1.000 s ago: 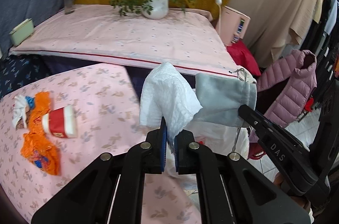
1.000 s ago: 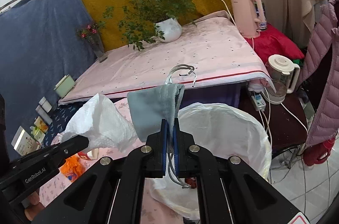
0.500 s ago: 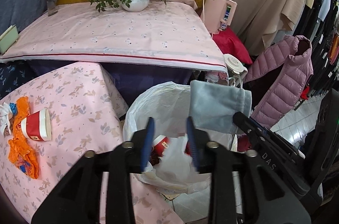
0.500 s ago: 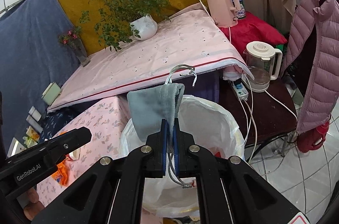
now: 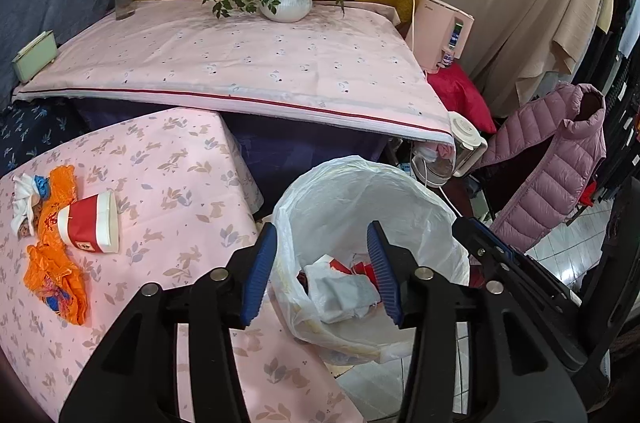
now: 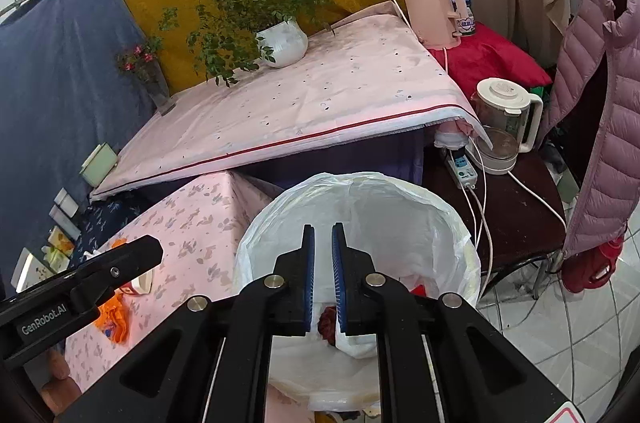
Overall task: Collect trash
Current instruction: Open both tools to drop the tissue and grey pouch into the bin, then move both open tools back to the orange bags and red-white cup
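White tissue (image 5: 324,279) and the grey pouch (image 5: 352,289) now lie in the bin (image 5: 400,191), among red scraps at the bottom of its liner. A second ago the left gripper (image 5: 322,269) pinched the tissue and the right gripper (image 6: 322,277) pinched the pouch, both held over the table's edge; half a second ago the tissue had dropped while the pouch still hung from the right fingers. Now both are released. The left fingers (image 5: 260,271) stand wide apart with nothing between them, poised over the bin's mouth. The right fingers (image 6: 309,279) are parted only by a narrow gap and hold nothing; through that gap the liner and a dark red scrap show below.

So two pieces are collected, and both tools are free for another pick. What is left sits near the table's (image 5: 180,183) left edge: a red and white cup (image 5: 90,223) on its side, resting on crumpled orange wrapper (image 5: 52,263), with a small white and blue scrap (image 5: 28,195) just beyond it. I judge the task partly done. The next reach probably goes to that cluster, the left gripper being nearer. The cup may roll when nudged, and the wrapper is thin and limp, so it may need a pinch on a raised fold.
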The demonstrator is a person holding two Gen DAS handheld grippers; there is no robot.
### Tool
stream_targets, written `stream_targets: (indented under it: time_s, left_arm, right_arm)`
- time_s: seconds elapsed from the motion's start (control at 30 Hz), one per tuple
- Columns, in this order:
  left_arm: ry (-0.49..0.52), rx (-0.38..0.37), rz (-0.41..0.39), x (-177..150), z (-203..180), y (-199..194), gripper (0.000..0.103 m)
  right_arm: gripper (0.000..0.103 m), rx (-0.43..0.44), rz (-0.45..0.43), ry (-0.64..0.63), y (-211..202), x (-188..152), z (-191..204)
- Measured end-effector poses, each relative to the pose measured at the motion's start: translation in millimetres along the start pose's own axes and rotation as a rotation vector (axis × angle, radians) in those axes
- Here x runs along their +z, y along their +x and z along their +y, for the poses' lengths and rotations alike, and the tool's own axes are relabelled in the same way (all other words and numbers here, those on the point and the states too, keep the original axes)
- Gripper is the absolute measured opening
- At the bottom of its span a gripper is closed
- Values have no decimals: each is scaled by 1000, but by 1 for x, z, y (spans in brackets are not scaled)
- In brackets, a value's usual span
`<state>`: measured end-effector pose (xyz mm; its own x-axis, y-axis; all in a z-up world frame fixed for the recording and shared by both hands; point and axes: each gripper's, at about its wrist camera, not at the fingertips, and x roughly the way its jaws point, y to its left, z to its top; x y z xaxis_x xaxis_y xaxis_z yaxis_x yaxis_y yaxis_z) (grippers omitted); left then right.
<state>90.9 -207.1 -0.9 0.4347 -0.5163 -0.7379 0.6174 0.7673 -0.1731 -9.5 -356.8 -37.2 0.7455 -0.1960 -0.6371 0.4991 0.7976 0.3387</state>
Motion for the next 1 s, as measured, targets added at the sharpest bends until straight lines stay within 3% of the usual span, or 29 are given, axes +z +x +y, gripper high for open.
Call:
stream_targets:
  time_s: [0.1,0.23,0.57,1.0]
  left_arm:
    - [-15,7,-5,-2,6,-2,48]
    - [-31,18,-7,-4,15,-4,49]
    - [-95,44,-15,-9,44,-12,53]
    - [-244,134,-31,-25,110,-28,68]
  right_arm:
    - [12,4,3,-13,0,0,6]
    - [28,8,-4,-21,-2,-2,14]
    - [28,25,3,-74,0,-4,41]
    - [41,82,31,-158,6,-15,93]
